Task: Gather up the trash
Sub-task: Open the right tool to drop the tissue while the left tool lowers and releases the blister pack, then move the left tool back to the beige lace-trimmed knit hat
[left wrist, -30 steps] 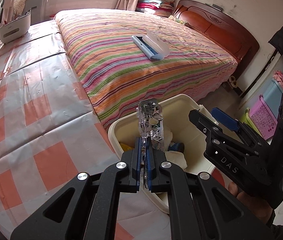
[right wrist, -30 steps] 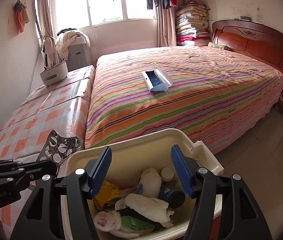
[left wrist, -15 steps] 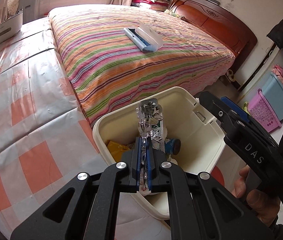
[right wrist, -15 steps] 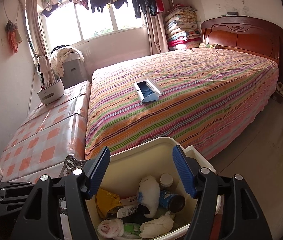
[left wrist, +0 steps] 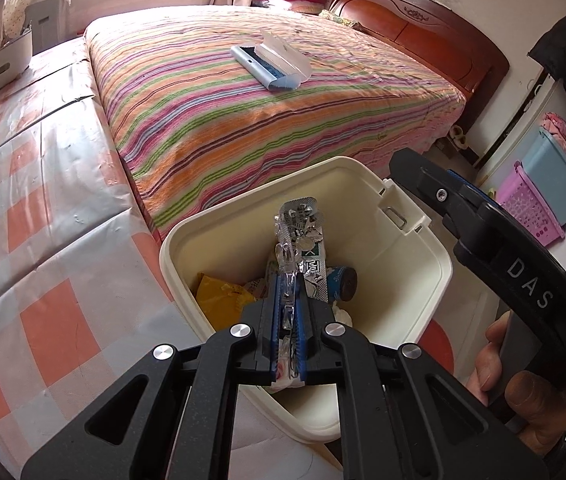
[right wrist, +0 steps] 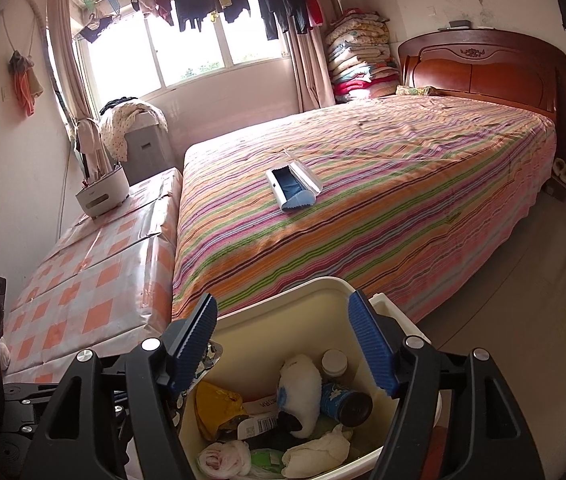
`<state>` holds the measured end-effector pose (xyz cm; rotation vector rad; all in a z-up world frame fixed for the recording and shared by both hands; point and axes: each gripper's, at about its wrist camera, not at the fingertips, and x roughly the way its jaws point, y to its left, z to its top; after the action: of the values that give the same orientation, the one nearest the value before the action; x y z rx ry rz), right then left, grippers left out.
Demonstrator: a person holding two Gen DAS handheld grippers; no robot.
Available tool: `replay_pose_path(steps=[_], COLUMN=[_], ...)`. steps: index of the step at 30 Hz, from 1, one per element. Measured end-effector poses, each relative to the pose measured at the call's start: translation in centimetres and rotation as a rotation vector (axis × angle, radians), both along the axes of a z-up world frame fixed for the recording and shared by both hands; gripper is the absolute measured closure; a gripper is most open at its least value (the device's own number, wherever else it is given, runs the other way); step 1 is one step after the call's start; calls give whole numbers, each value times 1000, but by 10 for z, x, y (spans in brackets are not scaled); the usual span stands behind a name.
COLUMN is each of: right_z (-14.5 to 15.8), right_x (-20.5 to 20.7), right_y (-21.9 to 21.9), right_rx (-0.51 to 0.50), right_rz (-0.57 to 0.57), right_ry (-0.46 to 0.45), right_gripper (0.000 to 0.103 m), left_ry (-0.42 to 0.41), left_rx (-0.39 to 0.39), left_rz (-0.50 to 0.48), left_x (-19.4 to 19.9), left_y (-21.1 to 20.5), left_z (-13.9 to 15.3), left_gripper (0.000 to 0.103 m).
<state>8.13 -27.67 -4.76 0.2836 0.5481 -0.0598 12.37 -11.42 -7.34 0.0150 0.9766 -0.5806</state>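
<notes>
My left gripper (left wrist: 289, 280) is shut on a silver foil blister pack (left wrist: 299, 232) and holds it upright over the open cream trash bin (left wrist: 423, 248). The bin holds a yellow wrapper (left wrist: 219, 300), a blue can (left wrist: 343, 284) and crumpled tissues. My right gripper (right wrist: 283, 344) is open and empty just above the bin (right wrist: 303, 300), where a white bottle (right wrist: 299, 392), the blue can (right wrist: 343, 404) and the yellow wrapper (right wrist: 215, 404) show. The foil pack's edge (right wrist: 211, 356) peeks behind the right gripper's left finger. The right gripper's body shows in the left wrist view (left wrist: 503, 272).
A striped bed (right wrist: 363, 200) lies behind the bin with an open blue-and-white case (right wrist: 293, 188) on it. An orange-checked covered surface (left wrist: 43, 240) is on the left with a white holder (right wrist: 101, 196) at its far end. Pink and blue baskets (left wrist: 535, 208) stand on the right.
My left gripper has carried the foil pack from beside the bin's near-left rim to over its middle. The right gripper has lifted back a little, staying open.
</notes>
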Motion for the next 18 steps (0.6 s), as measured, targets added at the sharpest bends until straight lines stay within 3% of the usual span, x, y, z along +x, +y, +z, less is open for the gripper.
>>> replay_pose_path(steps=[3,4,5,18], right_z=[0,0,0,0], right_x=[0,0,0,2], right_y=[0,0,0,5], right_rx=[0,2,2,3], right_rz=[-1,0,0,7], right_ry=[1,1,1,8], right_gripper=[37,37,37,36], left_ry=[-10,-17,-30,-71], left_rx=[-3,-4,-9,-1], left_rz=[11,18,29,65], left_x=[-1,-1,-2,0], left_y=[2,3,4,19], left_z=[1,2,4,9], left_gripper=[74,58,50,40])
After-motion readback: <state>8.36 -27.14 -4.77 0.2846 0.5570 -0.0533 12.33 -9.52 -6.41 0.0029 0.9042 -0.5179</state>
